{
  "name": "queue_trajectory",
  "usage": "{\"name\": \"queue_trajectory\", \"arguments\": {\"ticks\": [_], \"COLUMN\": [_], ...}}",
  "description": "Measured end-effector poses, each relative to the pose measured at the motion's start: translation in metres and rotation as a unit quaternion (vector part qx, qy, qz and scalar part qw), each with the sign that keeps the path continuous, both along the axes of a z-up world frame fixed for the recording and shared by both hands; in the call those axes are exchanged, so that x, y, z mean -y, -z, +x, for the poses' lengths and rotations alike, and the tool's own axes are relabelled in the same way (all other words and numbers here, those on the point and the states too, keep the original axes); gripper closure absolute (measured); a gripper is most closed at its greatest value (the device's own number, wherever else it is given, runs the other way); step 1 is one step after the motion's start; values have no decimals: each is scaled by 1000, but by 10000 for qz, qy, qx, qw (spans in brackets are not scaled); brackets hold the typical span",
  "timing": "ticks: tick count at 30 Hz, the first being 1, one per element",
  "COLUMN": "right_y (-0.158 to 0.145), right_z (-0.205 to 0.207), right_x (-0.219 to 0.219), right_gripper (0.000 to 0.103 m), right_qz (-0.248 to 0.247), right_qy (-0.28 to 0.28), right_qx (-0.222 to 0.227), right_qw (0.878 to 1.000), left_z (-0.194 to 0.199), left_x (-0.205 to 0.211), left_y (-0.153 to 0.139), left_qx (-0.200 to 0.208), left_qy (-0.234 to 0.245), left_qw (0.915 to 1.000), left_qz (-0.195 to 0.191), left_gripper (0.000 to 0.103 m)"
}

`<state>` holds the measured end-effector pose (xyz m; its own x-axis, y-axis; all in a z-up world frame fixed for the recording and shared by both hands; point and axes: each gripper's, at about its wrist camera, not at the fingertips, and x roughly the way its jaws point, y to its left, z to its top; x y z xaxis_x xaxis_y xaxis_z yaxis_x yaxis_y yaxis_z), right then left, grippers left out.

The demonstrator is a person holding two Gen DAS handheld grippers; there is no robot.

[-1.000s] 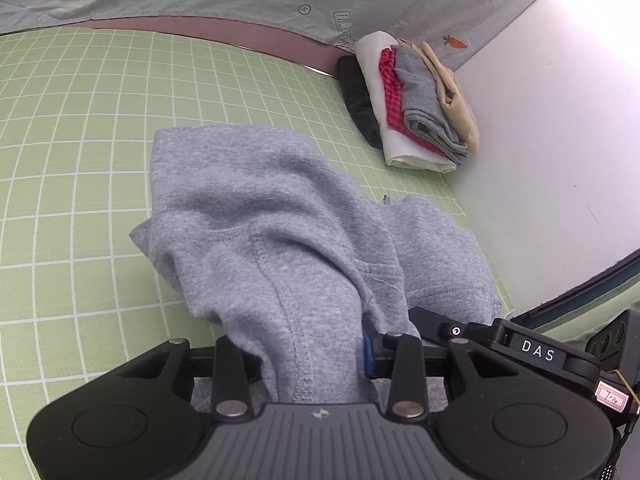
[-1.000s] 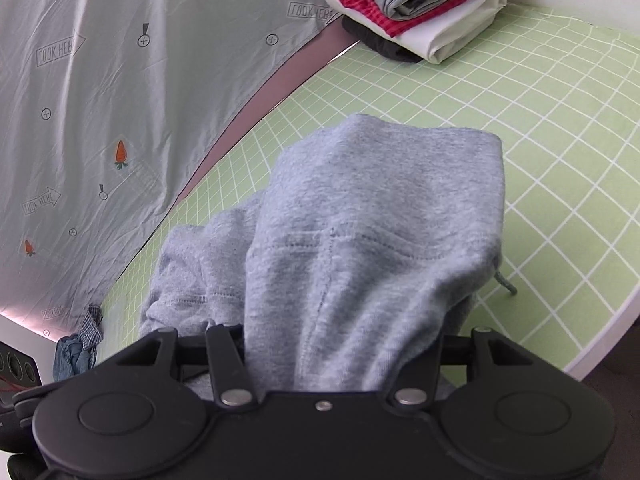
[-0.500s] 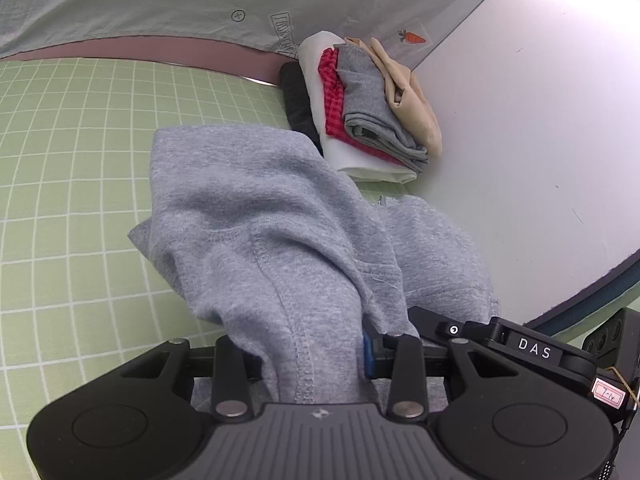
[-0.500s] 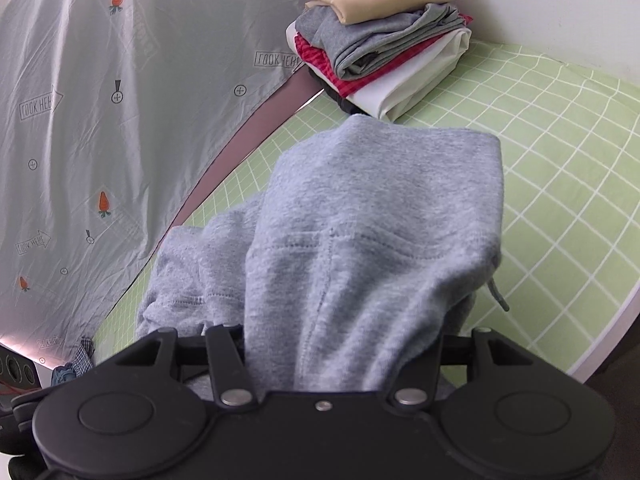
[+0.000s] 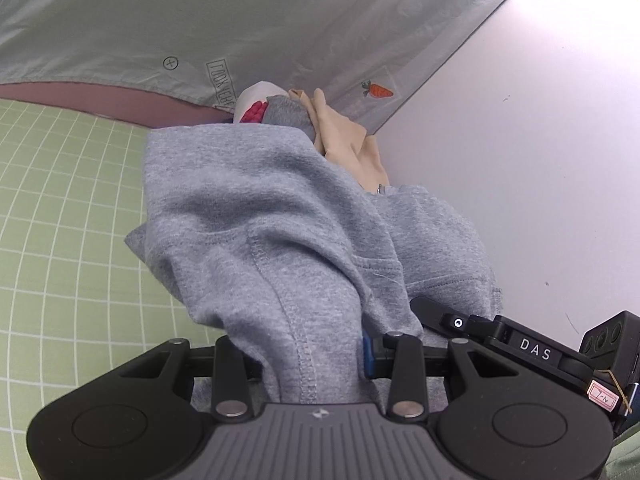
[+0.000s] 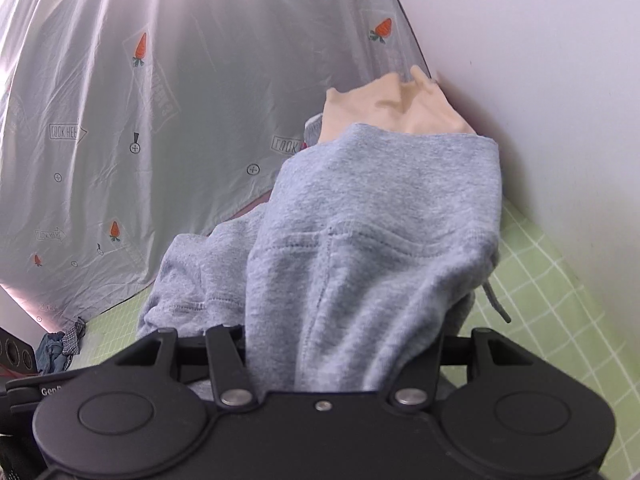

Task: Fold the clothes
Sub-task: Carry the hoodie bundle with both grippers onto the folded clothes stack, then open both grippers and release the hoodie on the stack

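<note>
Soft, floppy folded grey fleece garment (image 5: 256, 216) is being gripped, apparently near its edge, by both grippers' fingers (image 5: 394, 364); sagging likely.

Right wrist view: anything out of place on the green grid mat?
One oddity: a small crumpled blue and checked cloth lies unfolded at the mat's far edge by the carrot-print sheet, away from the stack.
</note>
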<state>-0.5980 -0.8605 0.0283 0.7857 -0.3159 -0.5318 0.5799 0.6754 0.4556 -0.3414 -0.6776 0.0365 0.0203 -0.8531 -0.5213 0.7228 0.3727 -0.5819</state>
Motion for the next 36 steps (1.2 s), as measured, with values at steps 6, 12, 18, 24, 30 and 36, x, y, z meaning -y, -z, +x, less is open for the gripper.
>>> {"name": "queue_trajectory", "arguments": {"ticks": [6,12,18,24,30,36], "right_y": [-32,-66,-25,-16,-44,-51], "right_z": [24,78,154,161,146,158], "right_x": [61,140,224,202,164,172], "right_gripper": [49,48,29,16,10,10], "right_qz": [-395,-939,-1338,-2283,-3553,-3416], "right_qy": [-154,-306,160,412,1077,843], "right_qx": [414,612,-153,-712,-954,-601], "right_qw": [9982,9932,9908,9701,9236,9341], "left_z": [7,67,131,135,130,128], "left_x": [61,147,227,227,225,224], "left_y": [-32,-48,0,20,18,16], "left_qx": [177,539,586,435,489,554], "left_qy": [-196,-348,-903,-1028,-1102,-1272], "left_qw": [9990,9960,9931,9922,9908,9875], "left_qz": [-349,-626,467,553,623,746], "left_gripper": [63,61,52,43,41,31]}}
